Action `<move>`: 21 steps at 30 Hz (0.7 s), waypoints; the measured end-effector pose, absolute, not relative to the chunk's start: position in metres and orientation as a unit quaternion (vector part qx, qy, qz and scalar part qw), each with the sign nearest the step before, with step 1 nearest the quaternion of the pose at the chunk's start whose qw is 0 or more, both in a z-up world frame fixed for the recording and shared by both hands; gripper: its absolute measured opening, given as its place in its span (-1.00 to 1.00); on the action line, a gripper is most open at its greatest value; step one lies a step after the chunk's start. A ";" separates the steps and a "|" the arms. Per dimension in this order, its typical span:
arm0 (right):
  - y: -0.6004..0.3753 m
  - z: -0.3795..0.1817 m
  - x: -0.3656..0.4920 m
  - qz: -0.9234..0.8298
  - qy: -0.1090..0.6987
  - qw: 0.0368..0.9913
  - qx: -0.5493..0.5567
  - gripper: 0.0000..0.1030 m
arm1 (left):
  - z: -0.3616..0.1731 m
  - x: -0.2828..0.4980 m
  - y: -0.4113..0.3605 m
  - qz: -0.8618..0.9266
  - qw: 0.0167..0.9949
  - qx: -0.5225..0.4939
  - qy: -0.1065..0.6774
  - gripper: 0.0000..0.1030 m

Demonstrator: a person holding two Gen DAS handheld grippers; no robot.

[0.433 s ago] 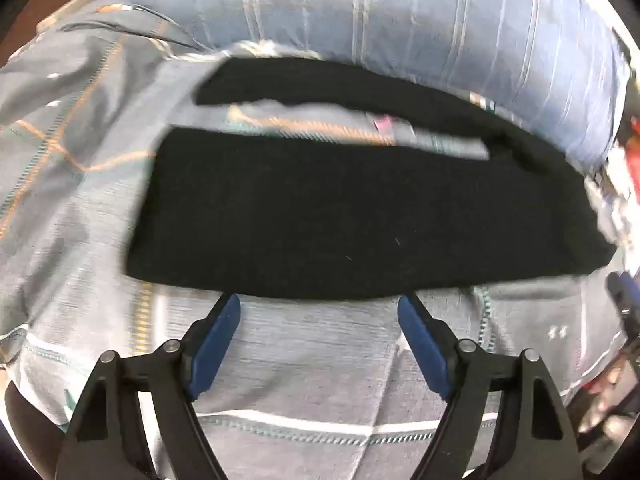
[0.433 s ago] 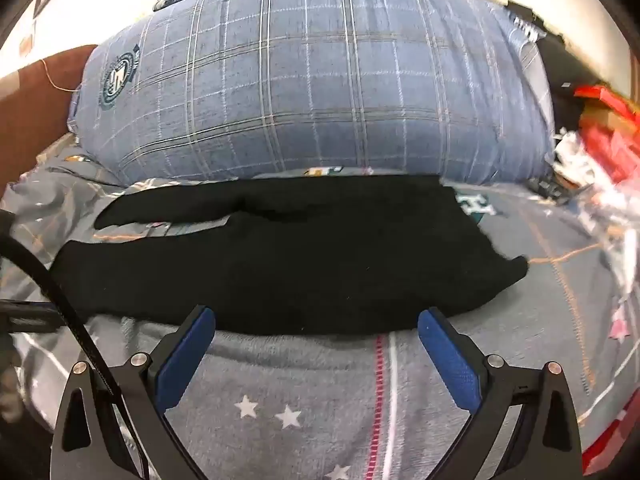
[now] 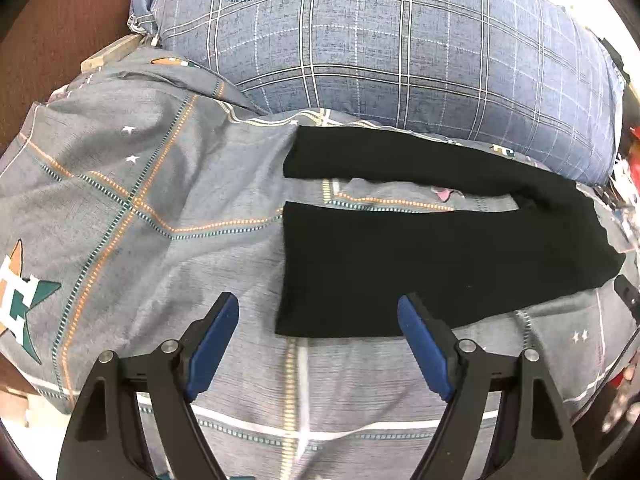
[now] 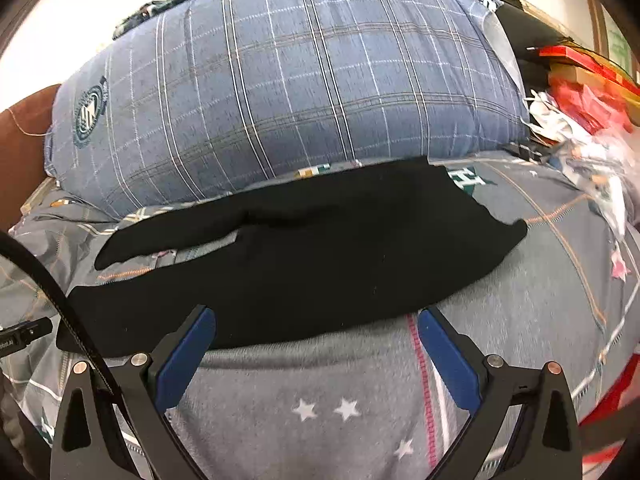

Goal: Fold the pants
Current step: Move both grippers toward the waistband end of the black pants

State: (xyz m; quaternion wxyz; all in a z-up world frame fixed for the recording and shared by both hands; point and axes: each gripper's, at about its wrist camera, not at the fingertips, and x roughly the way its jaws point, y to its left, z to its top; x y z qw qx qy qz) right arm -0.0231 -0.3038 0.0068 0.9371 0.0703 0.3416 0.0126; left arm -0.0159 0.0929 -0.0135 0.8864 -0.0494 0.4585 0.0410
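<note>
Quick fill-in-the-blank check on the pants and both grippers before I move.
1. The pants are colored ____.
2. Both the left gripper and the right gripper have their jaws ____.
3. Beyond the pants lies a big ____ pillow.
4. The two pant legs lie ____, bedsheet showing between them.

Missing words: black; open; plaid; apart

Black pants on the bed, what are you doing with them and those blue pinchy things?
A person is about to fold the black pants, holding a gripper in each hand. The pants lie spread flat on the grey patterned bedsheet, legs apart, in front of a big blue plaid pillow. The left gripper hovers near the leg ends and the right gripper nearer the waist end. Both have their jaws wide open and hold nothing. No fold has been made yet.
</note>
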 end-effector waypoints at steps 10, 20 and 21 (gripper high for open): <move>-0.279 0.017 -0.022 0.015 0.343 0.936 0.082 1.00 | -0.016 -0.028 0.101 0.037 0.890 -0.041 0.452 0.58; -0.275 0.018 -0.009 0.042 0.355 0.932 0.060 1.00 | -0.012 -0.031 0.090 0.048 0.891 -0.031 0.450 0.58; -0.277 0.017 -0.006 0.044 0.357 0.931 0.060 1.00 | -0.012 -0.030 0.088 0.050 0.891 -0.028 0.451 0.58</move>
